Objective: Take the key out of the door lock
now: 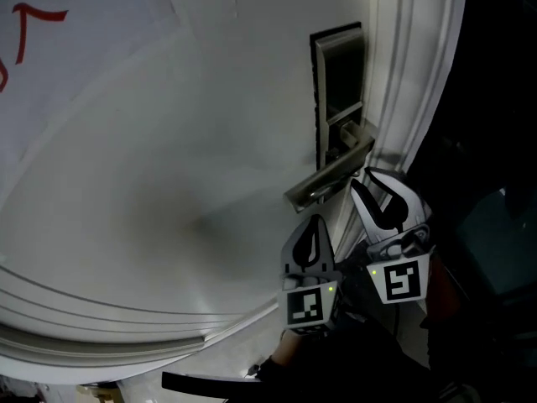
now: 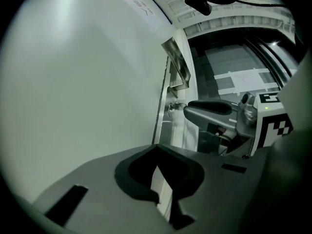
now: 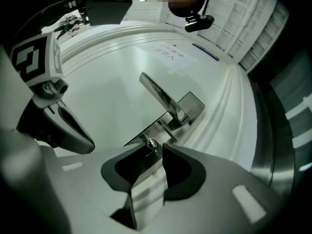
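Observation:
A small silver key sticks out of the lock under the lever handle on the steel lock plate of a white door. My right gripper is open, its tips standing on either side of the key head, with door surface showing between the pads. From the head view it reaches up under the handle. My left gripper hangs lower left against the door, shut with nothing in it. The left gripper view shows the key faintly beside a right finger.
White door-frame mouldings run along the right of the lock plate, with dark space beyond them. A sheet with red marks hangs on the door at upper left. A printed notice sits higher on the door.

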`<state>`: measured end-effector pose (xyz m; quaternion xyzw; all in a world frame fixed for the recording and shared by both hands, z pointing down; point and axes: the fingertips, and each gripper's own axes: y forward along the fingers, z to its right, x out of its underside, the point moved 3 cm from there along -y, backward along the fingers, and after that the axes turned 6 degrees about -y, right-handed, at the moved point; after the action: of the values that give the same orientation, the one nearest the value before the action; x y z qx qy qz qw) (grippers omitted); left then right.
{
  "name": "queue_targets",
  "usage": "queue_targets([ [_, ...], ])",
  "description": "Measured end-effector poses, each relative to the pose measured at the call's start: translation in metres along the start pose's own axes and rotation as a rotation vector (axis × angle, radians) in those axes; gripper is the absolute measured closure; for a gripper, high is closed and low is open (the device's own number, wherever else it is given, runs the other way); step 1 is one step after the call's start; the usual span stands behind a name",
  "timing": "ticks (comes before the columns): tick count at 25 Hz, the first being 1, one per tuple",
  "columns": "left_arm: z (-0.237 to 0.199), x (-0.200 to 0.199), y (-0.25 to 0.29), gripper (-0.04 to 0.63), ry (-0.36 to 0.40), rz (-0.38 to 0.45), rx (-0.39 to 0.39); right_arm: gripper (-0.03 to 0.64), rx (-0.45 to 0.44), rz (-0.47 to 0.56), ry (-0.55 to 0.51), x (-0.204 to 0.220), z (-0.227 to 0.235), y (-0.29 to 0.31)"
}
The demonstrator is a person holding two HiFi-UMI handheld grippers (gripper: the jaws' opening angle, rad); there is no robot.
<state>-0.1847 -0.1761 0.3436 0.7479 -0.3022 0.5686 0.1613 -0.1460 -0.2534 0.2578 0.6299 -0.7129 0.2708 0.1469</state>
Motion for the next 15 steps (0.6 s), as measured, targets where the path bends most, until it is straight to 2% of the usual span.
queue_targets([
  [5,0.007,-0.010,0.003,0.595,-0.010,0.018,-0.064,0.543,-0.084,0.031,-0.063,0.002,0.000,0.012],
  [12,0.009,-0.011,0.002,0.595,-0.055,0.036,-0.105,0.545,-0.102,0.068,-0.203,-0.001,0.001,0.019],
  [15,0.009,-0.013,0.000,0.595,-0.041,0.037,-0.107,0.546,-0.115,0.050,-0.258,-0.001,0.001,0.022],
])
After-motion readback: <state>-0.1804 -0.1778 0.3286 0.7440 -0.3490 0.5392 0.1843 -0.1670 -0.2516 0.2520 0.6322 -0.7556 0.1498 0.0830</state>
